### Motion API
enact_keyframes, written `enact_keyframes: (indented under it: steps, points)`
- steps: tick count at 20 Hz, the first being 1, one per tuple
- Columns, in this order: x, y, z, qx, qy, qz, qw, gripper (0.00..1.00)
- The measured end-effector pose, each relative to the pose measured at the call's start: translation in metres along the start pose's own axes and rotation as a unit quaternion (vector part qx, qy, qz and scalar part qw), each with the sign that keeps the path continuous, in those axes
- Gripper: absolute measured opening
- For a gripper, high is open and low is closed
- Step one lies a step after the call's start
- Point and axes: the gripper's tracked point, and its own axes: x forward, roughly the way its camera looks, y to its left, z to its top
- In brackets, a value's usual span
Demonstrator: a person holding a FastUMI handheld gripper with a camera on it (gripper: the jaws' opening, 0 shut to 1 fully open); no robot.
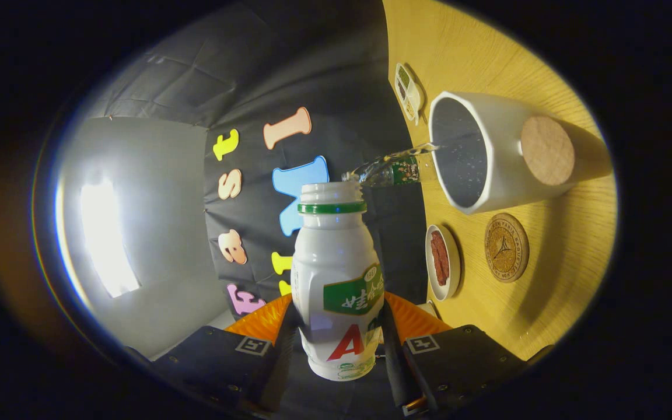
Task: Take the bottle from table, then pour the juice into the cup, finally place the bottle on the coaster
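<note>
Item one: our gripper (339, 332), tipped on its side so the table stands nearly upright in the gripper view. Both fingers (289, 326) press the lower body of the bottle (336, 280), clenched on it from either flank.

Item two: the bottle, white plastic, green ring at the neck, green label and a red letter on its front, cap off, mouth open. It lies between the fingers with its mouth pointing ahead of them.

Item three: a clear stream of liquid (391, 169), running from the bottle's mouth across to the rim of the cup.

Item four: the cup (505, 157), white outside, dark inside, a round cork patch on its wall. We see droplets on the inner wall.

Item five: the coaster (506, 247), round, cork, printed, lying on the wooden table (569, 256) just beside the cup.

Item six: a small white dish (442, 262) holding something red, near the coaster.

Item seven: a small packet (409, 93) beyond the cup.
</note>
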Motion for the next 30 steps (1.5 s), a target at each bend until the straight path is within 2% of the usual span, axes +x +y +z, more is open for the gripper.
enact_keyframes:
  steps: [30]
  points:
    - [-0.0007,0.0104,-0.0019,0.028,0.001,0.021,0.999,0.69]
